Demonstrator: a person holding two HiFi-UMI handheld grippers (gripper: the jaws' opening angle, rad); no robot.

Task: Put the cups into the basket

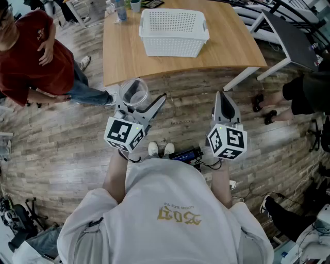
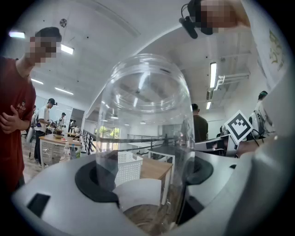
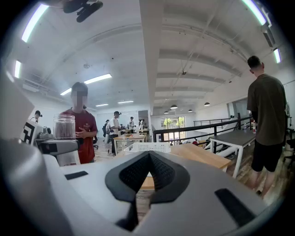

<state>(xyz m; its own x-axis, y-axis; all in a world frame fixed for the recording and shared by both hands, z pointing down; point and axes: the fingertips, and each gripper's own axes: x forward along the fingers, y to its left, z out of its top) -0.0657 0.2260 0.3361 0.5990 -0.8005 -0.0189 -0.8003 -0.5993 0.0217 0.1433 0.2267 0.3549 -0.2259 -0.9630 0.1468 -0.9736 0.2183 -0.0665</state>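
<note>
A clear plastic cup [image 1: 134, 93] hangs above the wooden floor, just short of the table's near edge, with my left gripper [image 1: 140, 101] shut on it. In the left gripper view the cup [image 2: 145, 115] stands upright between the two wide-set dark pads [image 2: 94, 182], filling the middle of the picture. My right gripper [image 1: 221, 98] hovers to the right of it, shut and empty; its pads [image 3: 147, 173] meet. The white slatted basket [image 1: 174, 32] sits empty on the light wooden table [image 1: 124, 56], ahead of both grippers. The right gripper view also shows the cup [image 3: 64, 126] and the basket [image 3: 146, 147].
A person in a red shirt [image 1: 31, 56] stands left of the table. A dark table [image 1: 294, 38] and white frame legs stand at the right, with another person [image 1: 309, 93] beside them. Bottles [image 1: 121, 10] stand at the table's far edge.
</note>
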